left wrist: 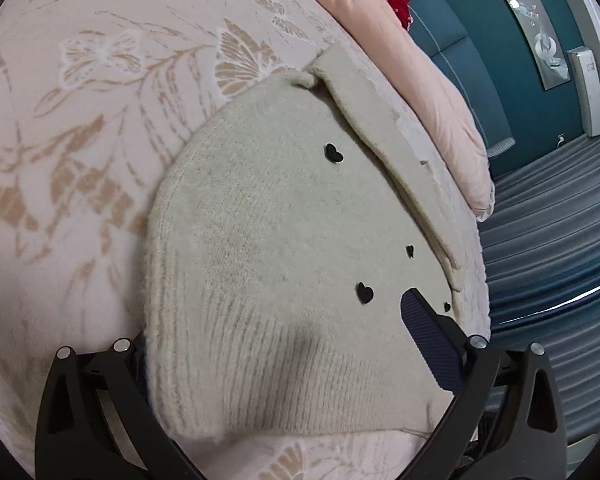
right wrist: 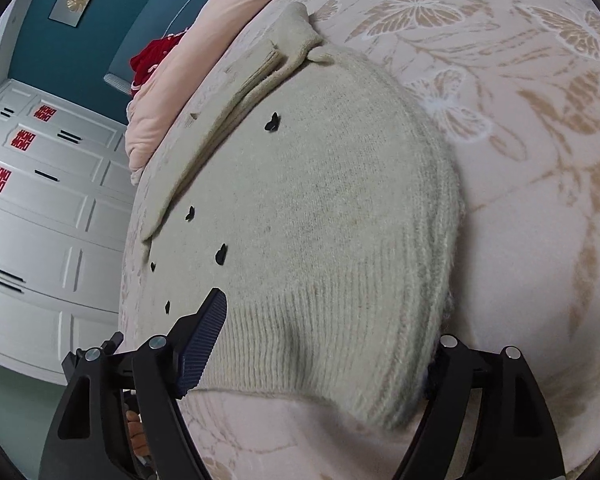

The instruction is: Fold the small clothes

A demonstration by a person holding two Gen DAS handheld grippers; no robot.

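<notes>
Left wrist view shows the cream ribbed knit sweater with small black heart buttons [left wrist: 284, 248] lying on the bed cover with beige butterfly print [left wrist: 80, 92], near its edge, and the left gripper [left wrist: 284, 364] stands wide around the hem without pressing it. The right gripper [right wrist: 324, 344] is half open over the same hem, holding nothing. If one pad catches only the top layer, the fold may come crooked, I think; the soft knit looks partly folded, one sleeve laid across.

A home bedroom is showing here: a bed [left wrist: 100, 120] is lying under a pink butterfly-patterned cover, a pink quilt [left wrist: 440, 92] is bunching along its far edge, a teal padded headboard [left wrist: 452, 20] is standing against the wall, and white wardrobe doors [right wrist: 52, 208] are carrying red paper decorations.
</notes>
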